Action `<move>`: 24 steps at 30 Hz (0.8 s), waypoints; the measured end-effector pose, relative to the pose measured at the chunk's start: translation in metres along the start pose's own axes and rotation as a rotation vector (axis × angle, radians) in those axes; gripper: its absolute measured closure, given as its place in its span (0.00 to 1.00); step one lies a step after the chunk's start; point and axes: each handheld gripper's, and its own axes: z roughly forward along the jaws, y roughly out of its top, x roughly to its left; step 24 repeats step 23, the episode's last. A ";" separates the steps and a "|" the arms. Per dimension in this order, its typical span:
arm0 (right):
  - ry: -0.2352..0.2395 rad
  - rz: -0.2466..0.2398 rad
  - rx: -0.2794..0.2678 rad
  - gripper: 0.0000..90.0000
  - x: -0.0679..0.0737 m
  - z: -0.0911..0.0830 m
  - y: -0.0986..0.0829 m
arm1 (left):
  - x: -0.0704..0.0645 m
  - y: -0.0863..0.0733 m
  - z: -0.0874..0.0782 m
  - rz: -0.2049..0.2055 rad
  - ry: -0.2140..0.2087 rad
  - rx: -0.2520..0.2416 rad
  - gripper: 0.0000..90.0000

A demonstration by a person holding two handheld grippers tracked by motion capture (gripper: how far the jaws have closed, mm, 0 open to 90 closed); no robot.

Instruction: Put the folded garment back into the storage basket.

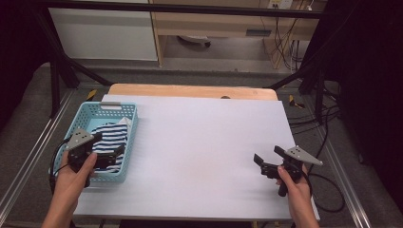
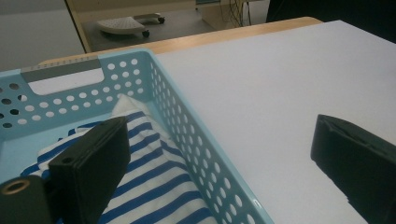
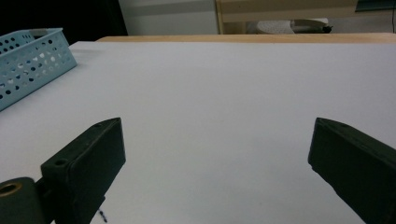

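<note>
From the high view, the left tongs (image 1: 110,156) hover over the blue basket (image 1: 132,124) at the table's (image 1: 199,142) left edge, where the striped cloth (image 1: 111,135) lies folded; the right tongs (image 1: 267,159) sit well apart, over bare table.

Left gripper view — jaws wide, straddling the basket wall (image 2: 196,135), one over the cloth (image 2: 154,186).

Right gripper view — jaws wide, holding nothing.
</note>
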 end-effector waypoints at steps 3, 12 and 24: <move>0.005 -0.009 0.013 0.05 0.004 0.003 -0.006 | -0.001 -0.001 0.001 0.001 -0.003 0.002 0.05; 0.052 -0.043 0.068 0.05 0.018 0.015 -0.017 | -0.005 -0.002 0.006 0.007 -0.024 0.010 0.05; 0.091 -0.078 0.071 0.06 0.030 0.028 -0.016 | -0.024 0.004 0.011 0.035 -0.052 0.000 0.06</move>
